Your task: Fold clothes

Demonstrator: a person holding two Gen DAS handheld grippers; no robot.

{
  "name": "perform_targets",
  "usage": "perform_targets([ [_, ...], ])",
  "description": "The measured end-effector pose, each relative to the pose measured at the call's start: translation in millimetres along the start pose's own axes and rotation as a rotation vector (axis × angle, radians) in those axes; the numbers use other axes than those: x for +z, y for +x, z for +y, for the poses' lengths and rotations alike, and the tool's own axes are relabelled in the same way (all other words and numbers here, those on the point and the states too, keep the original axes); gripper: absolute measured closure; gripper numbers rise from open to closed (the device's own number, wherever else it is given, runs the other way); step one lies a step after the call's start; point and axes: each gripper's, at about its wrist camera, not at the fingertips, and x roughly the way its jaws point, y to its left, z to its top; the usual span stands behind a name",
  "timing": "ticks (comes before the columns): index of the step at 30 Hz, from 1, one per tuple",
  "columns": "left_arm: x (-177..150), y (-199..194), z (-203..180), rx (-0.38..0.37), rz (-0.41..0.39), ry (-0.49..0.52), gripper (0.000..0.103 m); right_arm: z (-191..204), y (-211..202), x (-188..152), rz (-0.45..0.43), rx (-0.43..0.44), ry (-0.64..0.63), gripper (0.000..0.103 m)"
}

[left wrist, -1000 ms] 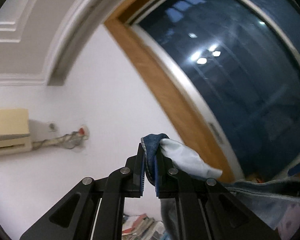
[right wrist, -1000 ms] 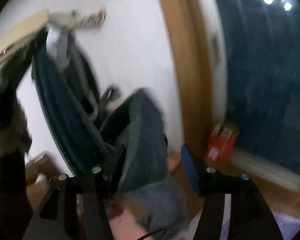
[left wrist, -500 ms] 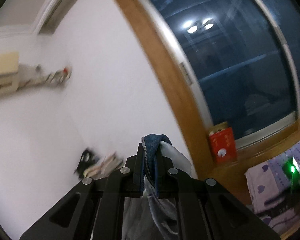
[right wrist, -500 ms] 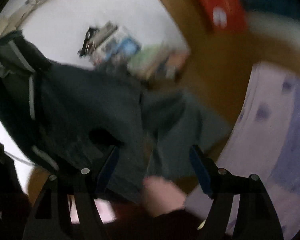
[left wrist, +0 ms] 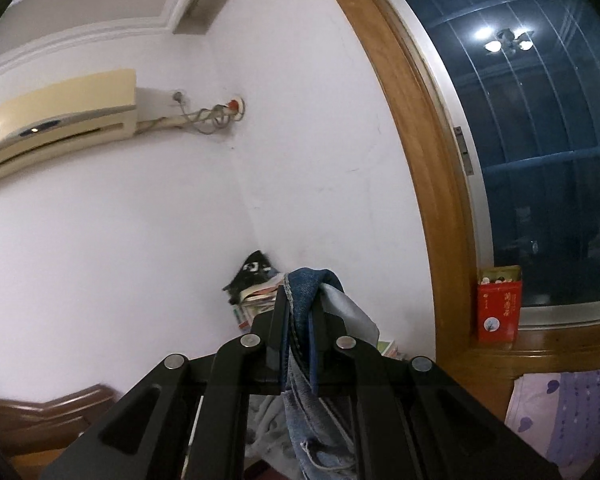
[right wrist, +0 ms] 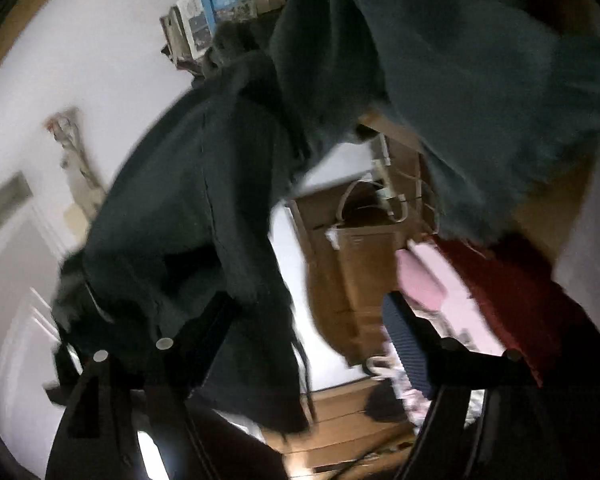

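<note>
In the left wrist view my left gripper (left wrist: 300, 314) is shut on a fold of blue denim jeans (left wrist: 306, 408). A pale pocket lining (left wrist: 350, 312) sticks out to the right of the jaws, and the rest of the denim hangs below them. In the blurred, rolled right wrist view my right gripper (right wrist: 308, 308) has its jaws wide and still opening. The dark hanging jeans (right wrist: 188, 200) drape in front of it and over its left finger; the right finger's blue pad (right wrist: 404, 344) is bare and presses on nothing.
A white wall corner holds an air conditioner (left wrist: 56, 120). A wood-framed dark window (left wrist: 540, 160) has a red box (left wrist: 499, 304) on its sill, and books (left wrist: 256, 300) are stacked in the corner. A purple patterned bedsheet (left wrist: 560, 412) lies lower right. Wooden furniture with cables (right wrist: 364, 232) stands behind the jeans.
The left gripper has dipped and levelled, still clamped on the denim. The right gripper has dropped and rolled, its jaws have spread wider, and the denim has left its grip.
</note>
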Motion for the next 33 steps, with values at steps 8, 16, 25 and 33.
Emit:
perform_targets([
  [8,-28,-58,-2,0.046,0.031,-0.031,0.096,55,-23,-10,0.008,-0.091,-0.221,0.095],
  [16,-68,-95,22,-0.117,-0.001,-0.18,0.096,246,-192,-37,-0.379,-0.294,-0.676,0.096],
  [25,-34,-172,-1,-0.299,-0.198,-0.239,0.096,441,-278,-161,-0.674,-0.402,-1.017,0.096],
  [33,-8,-232,-55,-0.196,-0.255,-0.147,0.096,516,-292,-218,-0.733,-0.461,-1.128,0.096],
])
